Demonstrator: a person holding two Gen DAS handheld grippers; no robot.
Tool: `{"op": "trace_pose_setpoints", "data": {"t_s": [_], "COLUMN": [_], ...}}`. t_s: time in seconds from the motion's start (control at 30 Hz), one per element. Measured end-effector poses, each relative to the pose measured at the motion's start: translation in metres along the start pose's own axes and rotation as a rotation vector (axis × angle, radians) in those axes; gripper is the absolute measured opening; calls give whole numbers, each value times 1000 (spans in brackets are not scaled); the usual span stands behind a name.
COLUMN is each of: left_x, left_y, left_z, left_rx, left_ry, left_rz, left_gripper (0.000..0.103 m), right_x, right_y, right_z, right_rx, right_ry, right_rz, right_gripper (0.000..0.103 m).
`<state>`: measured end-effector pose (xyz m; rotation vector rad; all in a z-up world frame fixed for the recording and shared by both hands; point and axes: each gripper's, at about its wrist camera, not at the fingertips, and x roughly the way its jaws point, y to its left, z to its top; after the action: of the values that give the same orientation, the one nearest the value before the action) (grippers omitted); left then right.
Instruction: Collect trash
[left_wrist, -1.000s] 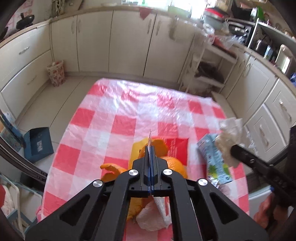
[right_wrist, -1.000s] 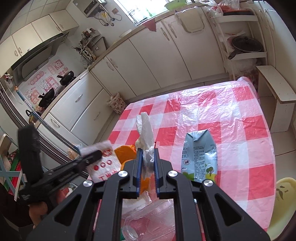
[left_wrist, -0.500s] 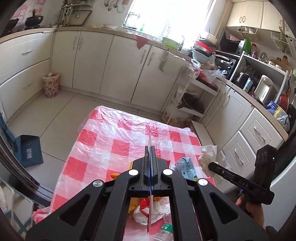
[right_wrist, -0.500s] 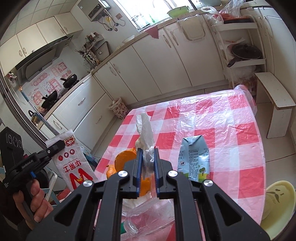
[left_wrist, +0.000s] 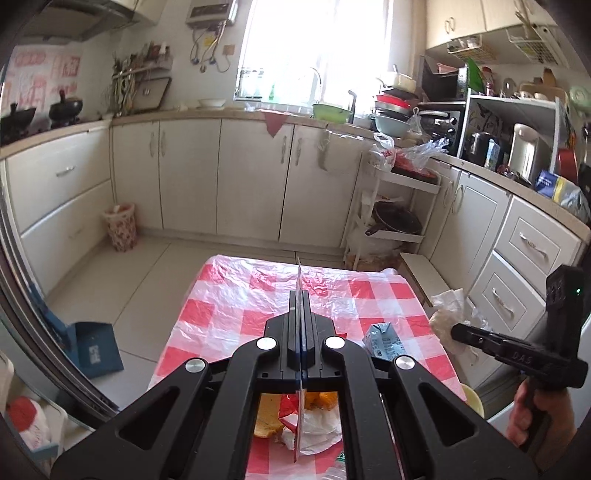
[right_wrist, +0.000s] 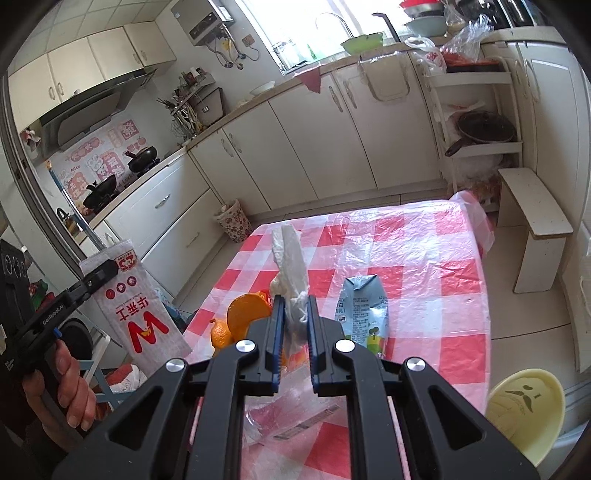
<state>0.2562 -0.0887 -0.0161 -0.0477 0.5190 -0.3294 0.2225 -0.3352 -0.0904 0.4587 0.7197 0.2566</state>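
My left gripper (left_wrist: 300, 297) is shut on a flat white packet with red print (left_wrist: 297, 275), seen edge-on here. In the right wrist view the same packet (right_wrist: 142, 314) hangs from the left gripper (right_wrist: 107, 269), off the table's left side. My right gripper (right_wrist: 295, 310) is shut on a crumpled white tissue (right_wrist: 290, 258), held above the red-checked table (right_wrist: 443, 280); the left wrist view shows that tissue (left_wrist: 445, 310) at the right gripper (left_wrist: 458, 332). On the table lie a milk carton (right_wrist: 364, 314), orange peel (right_wrist: 245, 317) and a clear plastic bottle (right_wrist: 288, 417).
A pale yellow bin (right_wrist: 524, 410) stands by the table's near right corner. A floral waste basket (right_wrist: 232, 221) sits on the floor by the cabinets. There is a white stool (right_wrist: 535, 236) beyond the table's right side and a blue box (left_wrist: 94, 354) on the floor at left.
The left gripper has risen from just above the orange peel with the packet, its view tilting up to the window. The right gripper lifted the tissue a little.
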Motion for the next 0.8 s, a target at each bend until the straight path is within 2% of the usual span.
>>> {"op": "trace_pose_setpoints", "data": {"t_s": [0.23,0.37,0.47,0.57,0.7,0.8], "left_x": [-7,-5,-8,-18,-29,-31], "left_y": [-22,-40,-57,-73,-103,-133], "left_z": [-2,-3,-2,1,1,-6], "left_rx": [56,79,84,55,31,30], "left_ry": [-18,-27,-39,-54,-54,-23], "left_rz": [-9,-30,-61,-134,-231,-311], "left_gripper": [1,1,1,1,1,1], "right_x": [-20,-28,-27,-25,-29,-29], "right_y": [-10,-42,-85,-141,-212,-252], "right_z": [-8,-15,-26,-47,-90,-122], "right_rx": [-34,27,142,283,447,548], "right_ry": [-10,6,57,127,213,275], "right_rz": [-44,-106,-176,-264,-381,-440], "right_gripper": [12,12,12,12,12,14]}}
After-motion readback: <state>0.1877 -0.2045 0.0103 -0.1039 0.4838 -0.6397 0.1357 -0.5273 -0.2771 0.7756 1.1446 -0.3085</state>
